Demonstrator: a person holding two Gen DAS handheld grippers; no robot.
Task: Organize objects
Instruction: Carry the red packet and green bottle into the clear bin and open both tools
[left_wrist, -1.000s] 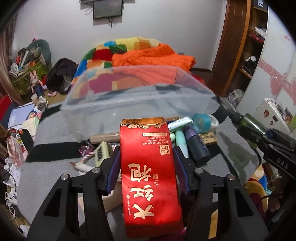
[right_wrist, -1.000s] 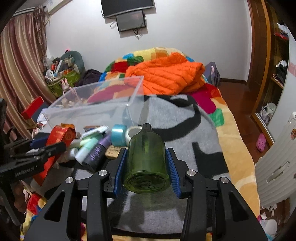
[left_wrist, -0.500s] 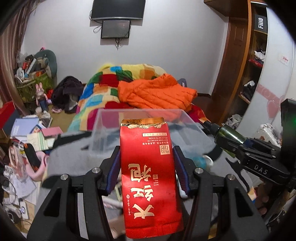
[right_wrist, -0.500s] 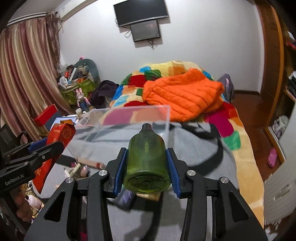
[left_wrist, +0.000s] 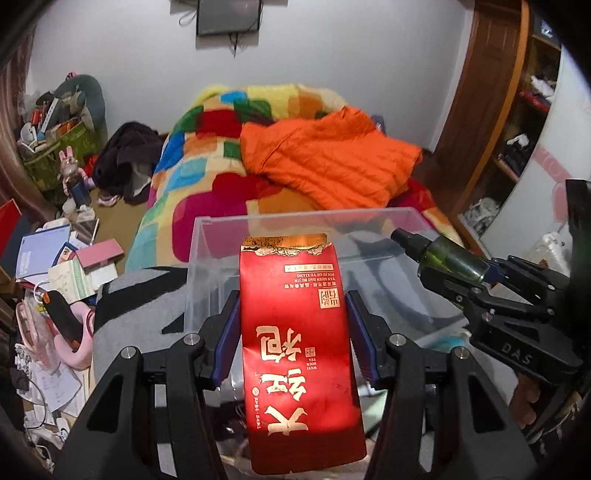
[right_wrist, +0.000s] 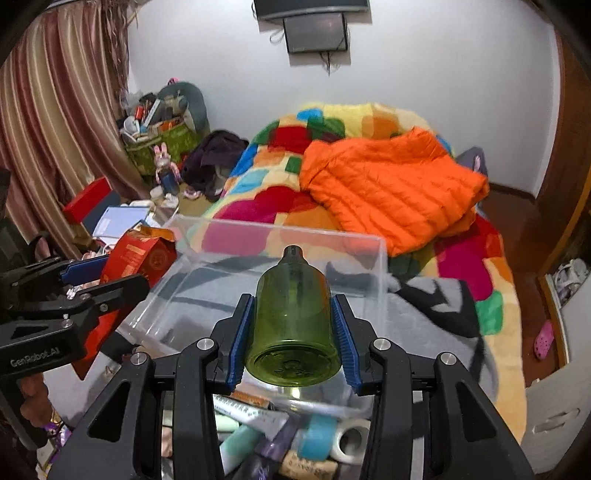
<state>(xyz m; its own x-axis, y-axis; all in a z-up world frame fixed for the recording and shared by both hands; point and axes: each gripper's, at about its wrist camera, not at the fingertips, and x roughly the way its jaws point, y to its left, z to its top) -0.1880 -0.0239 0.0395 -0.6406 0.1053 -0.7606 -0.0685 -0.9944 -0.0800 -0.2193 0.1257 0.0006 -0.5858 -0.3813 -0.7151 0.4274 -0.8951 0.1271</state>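
Now that both loads have come up off the bed clutter to the clear bin, my left gripper clamps the red tea packet over its near-left edge and my right gripper clamps the green bottle above its near wall, ready to drop.

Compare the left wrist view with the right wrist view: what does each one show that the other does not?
Only the left wrist view shows the red tea packet's gold-lettered front, pressed between the left tongs, and the wooden shelves.

Only the right wrist view shows the green bottle's base, gripped by the right tongs, the striped curtain, and the tubes and tape rolls below.

Both show the empty clear bin, the orange jacket and the wall screen.
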